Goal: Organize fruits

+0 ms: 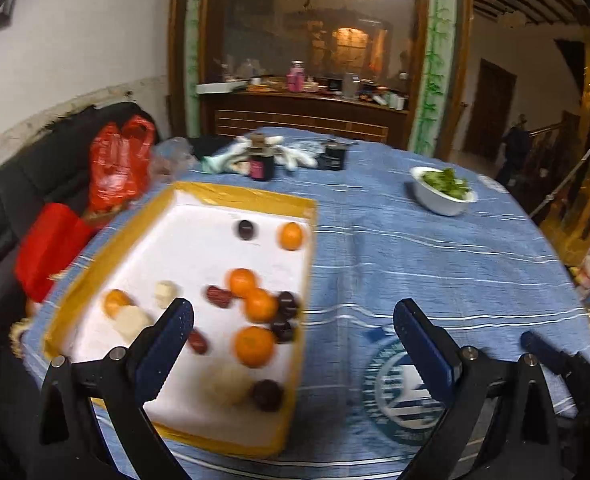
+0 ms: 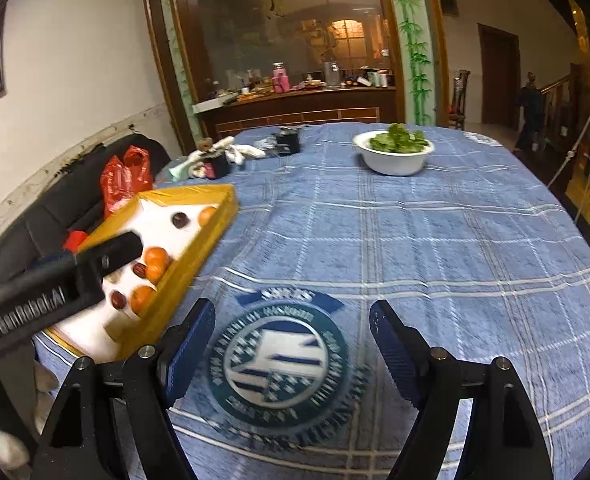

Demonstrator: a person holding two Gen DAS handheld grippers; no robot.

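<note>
1. Yellow walls go round the box [image 1: 239, 196] on your left. Its floor is white, and the fruit lies loose in it, all mixed up.
2. You can see oranges [image 1: 253, 346], dark plums [image 1: 267, 395], red dates [image 1: 219, 295] and some pale pieces [image 1: 165, 293]. The picture is blurry, so you cannot tell what the pale ones are.
3. Your left gripper [image 1: 293, 330] hangs over the near right side of the box. Its jaws are wide open and hold nothing.
4. Your right gripper [image 2: 291, 334] is over the round badge [image 2: 281, 364] on the blue cloth [image 2: 455, 240]. Its jaws are wide open too, with nothing in them.
5. Far off to the right sits a white bowl [image 2: 395, 162] of greens.
6. It looks like sorting has only just begun. No fruit is picked up yet.
7. Next, you likely need to lower the left gripper over one fruit, maybe the big orange close by, and close gently so it does not roll.
</note>
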